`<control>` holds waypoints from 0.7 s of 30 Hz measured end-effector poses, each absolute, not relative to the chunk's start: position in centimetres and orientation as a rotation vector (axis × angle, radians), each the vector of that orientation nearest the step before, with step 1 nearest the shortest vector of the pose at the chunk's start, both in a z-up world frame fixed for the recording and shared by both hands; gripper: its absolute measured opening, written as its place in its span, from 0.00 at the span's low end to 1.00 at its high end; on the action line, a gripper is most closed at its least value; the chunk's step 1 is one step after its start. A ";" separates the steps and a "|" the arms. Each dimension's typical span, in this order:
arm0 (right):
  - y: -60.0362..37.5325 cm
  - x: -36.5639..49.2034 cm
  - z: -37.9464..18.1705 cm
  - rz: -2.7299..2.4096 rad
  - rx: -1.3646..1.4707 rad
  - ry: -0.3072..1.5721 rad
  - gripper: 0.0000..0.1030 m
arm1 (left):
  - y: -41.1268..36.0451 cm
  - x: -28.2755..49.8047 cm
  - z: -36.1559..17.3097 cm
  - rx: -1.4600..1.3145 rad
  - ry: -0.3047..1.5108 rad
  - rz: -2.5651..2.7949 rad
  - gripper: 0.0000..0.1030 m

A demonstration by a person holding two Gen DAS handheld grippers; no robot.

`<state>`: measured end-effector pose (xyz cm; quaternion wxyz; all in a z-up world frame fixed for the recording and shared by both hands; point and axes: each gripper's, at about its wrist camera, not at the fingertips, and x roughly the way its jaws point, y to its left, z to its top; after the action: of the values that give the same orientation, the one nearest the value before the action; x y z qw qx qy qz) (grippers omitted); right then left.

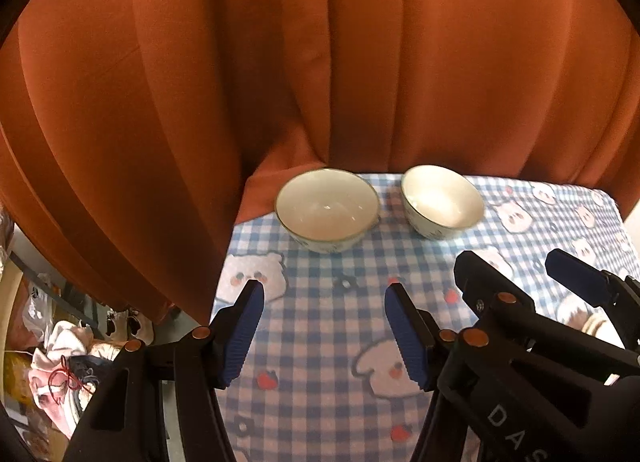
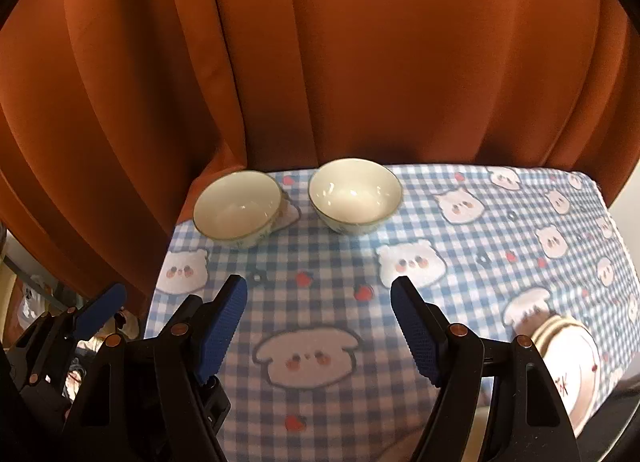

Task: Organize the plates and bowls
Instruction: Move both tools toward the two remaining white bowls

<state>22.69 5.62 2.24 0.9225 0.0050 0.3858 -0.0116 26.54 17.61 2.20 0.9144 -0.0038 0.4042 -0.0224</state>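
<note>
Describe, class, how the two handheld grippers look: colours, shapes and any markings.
The left gripper and right gripper match: angular black frames, copper-coloured round pivot pins, and two fingers faced with blue ribbed pads. White letters "DAS" show on the right gripper's body. No cables or sleeves are visible.

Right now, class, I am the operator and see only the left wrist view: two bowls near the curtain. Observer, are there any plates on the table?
Observer: Yes. The right wrist view shows a plate, possibly a stack, at the table's near right edge.
Operator: Is the right gripper carrying anything?
Observer: No. The right gripper has open jaws, with only tablecloth showing between them.
Operator: Is anything on that plate?
Observer: Only a red mark that I cannot read.
</note>
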 end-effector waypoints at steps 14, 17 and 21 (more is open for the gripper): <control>6.2 33.3 0.2 0.062 0.004 0.810 0.75 | 18.1 35.1 0.4 -0.011 0.857 0.079 0.62; 6.3 35.2 -0.7 0.072 0.014 0.820 0.75 | 18.4 36.6 -0.4 -0.008 0.863 0.096 0.61; 6.6 37.5 -1.9 0.088 0.031 0.827 0.62 | 18.7 38.5 -1.2 0.002 0.868 0.116 0.59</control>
<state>37.54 6.60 -1.88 0.9147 0.0148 0.4016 0.0426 38.49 18.72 -1.16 0.9056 0.0012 0.4204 0.0559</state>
